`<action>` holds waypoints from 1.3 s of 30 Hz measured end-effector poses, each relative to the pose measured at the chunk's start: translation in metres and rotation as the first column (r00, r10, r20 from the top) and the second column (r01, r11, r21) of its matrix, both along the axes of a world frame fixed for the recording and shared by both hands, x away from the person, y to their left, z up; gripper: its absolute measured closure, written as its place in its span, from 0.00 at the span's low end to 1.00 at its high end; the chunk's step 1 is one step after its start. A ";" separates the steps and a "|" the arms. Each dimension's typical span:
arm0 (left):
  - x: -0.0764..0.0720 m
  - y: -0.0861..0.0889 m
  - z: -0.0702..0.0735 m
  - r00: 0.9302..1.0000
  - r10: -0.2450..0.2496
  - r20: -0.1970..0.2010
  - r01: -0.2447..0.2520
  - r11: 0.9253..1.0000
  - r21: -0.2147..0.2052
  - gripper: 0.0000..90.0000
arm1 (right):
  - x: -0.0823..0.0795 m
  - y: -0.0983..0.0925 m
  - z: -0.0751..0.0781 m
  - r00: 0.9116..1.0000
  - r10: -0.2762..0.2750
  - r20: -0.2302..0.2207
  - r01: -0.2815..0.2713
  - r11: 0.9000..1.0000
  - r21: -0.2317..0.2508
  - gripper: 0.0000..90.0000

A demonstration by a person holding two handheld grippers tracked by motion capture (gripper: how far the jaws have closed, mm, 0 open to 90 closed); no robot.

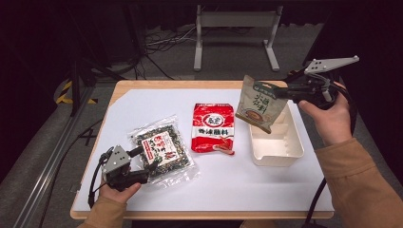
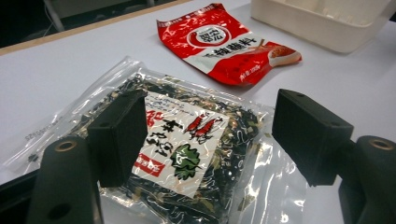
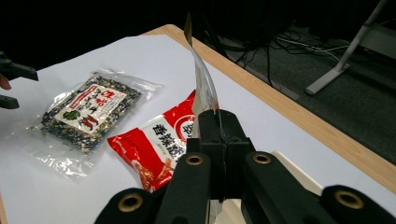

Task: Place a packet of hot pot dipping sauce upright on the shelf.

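Observation:
My right gripper (image 1: 281, 91) is shut on the edge of a beige pouch (image 1: 260, 103) printed with a bowl picture, and holds it in the air over the white tray (image 1: 277, 152). From the right gripper view the pouch (image 3: 203, 88) appears edge-on, pinched between the jaws. A clear bag of dark dried seaweed mix (image 1: 161, 148) lies flat at the front left. My left gripper (image 1: 140, 164) stands open at that bag's near edge, and the bag (image 2: 187, 149) lies between and beyond its pads (image 2: 119, 135). A red sachet (image 1: 213, 127) lies in the middle.
A white sheet (image 1: 142, 104) covers the wooden table (image 1: 157, 84). The tray stands at the right side. Beyond the far edge there is dark floor with cables and a grey metal stand (image 1: 235, 35).

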State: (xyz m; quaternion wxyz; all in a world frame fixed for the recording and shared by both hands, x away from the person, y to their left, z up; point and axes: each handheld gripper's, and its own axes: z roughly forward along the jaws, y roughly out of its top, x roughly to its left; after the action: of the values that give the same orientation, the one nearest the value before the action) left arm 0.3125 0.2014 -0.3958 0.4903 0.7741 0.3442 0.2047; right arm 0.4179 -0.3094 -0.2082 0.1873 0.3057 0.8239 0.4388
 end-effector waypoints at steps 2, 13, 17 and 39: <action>0.001 0.002 -0.001 1.000 0.007 -0.004 -0.007 1.000 -0.003 0.30 | 0.004 -0.001 0.002 1.000 -0.004 0.002 0.004 1.000 -0.010 1.00; 0.005 0.013 0.000 0.999 0.052 0.001 -0.052 0.998 -0.024 0.30 | 0.027 -0.015 0.008 1.000 -0.031 0.006 0.031 0.999 -0.041 1.00; 0.005 0.016 -0.001 0.998 0.065 -0.003 -0.065 0.997 -0.033 0.30 | 0.033 -0.020 0.008 1.000 -0.026 0.013 0.027 0.998 -0.051 1.00; -0.015 0.035 -0.004 0.988 0.157 -0.009 -0.157 0.987 -0.022 0.30 | 0.069 -0.039 0.007 0.992 0.097 0.075 -0.086 0.986 -0.144 1.00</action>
State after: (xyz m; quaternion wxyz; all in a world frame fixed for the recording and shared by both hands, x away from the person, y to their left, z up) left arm 0.2975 0.2366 -0.4003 0.4802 0.7397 0.4081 0.2361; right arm 0.4873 -0.3484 -0.2012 0.2217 0.2352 0.8576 0.4000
